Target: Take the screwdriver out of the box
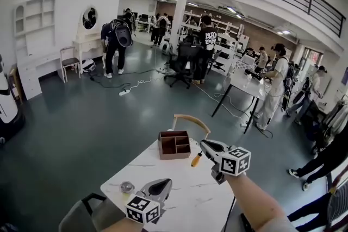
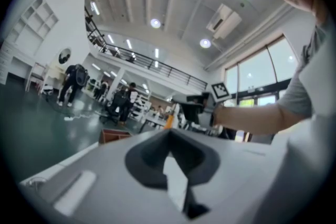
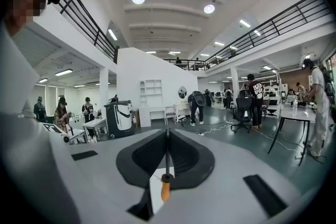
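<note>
The screwdriver has an orange handle and a thin dark shaft. My right gripper is shut on that shaft and holds it in the air just right of the brown wooden box. In the right gripper view the shaft runs up between the closed jaws of the right gripper, and the orange handle hangs below them. My left gripper is low over the near part of the white table, shut with nothing in it. The left gripper view shows the box and the orange handle ahead.
A small round metal piece lies on the table left of the left gripper. A chair back stands at the near left corner, and a curved wooden chair back stands behind the box. Several people and desks fill the hall beyond.
</note>
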`<state>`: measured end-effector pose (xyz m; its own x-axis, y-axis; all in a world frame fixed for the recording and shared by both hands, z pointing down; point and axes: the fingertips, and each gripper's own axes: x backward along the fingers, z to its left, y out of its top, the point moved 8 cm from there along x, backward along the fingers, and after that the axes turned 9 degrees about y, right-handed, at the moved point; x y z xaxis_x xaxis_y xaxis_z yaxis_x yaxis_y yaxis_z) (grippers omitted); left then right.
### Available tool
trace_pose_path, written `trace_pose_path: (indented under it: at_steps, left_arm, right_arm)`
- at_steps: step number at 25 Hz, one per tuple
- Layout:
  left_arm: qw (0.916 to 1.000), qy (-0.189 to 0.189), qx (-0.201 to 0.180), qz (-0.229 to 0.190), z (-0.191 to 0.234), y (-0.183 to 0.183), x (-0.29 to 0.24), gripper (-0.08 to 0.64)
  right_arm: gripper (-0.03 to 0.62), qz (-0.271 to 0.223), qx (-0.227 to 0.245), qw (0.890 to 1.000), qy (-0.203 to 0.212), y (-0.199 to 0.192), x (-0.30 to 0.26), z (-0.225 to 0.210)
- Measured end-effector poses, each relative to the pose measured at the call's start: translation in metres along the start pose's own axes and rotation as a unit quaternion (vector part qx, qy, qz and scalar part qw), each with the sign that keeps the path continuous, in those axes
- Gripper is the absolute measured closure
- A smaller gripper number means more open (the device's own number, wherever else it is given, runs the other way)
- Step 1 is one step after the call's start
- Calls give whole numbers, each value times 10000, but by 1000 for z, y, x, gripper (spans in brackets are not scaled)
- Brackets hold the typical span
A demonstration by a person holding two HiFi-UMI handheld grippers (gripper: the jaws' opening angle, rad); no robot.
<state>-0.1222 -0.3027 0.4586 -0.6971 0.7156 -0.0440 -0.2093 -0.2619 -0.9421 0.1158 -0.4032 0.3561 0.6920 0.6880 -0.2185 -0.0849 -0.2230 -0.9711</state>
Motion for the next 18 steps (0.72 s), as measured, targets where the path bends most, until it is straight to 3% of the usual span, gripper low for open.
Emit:
trace_pose_path:
  at_steps: [10,18]
  left_arm:
    - [9984,550,78,-68,-70,-5,19,556]
    - [9969,746,-229,-128,-119,3,37,555]
  right_arm:
    - [571,-199,-8,9988,452,-20,86,26]
    - [571,-399,28,9962,776,-39,144,56]
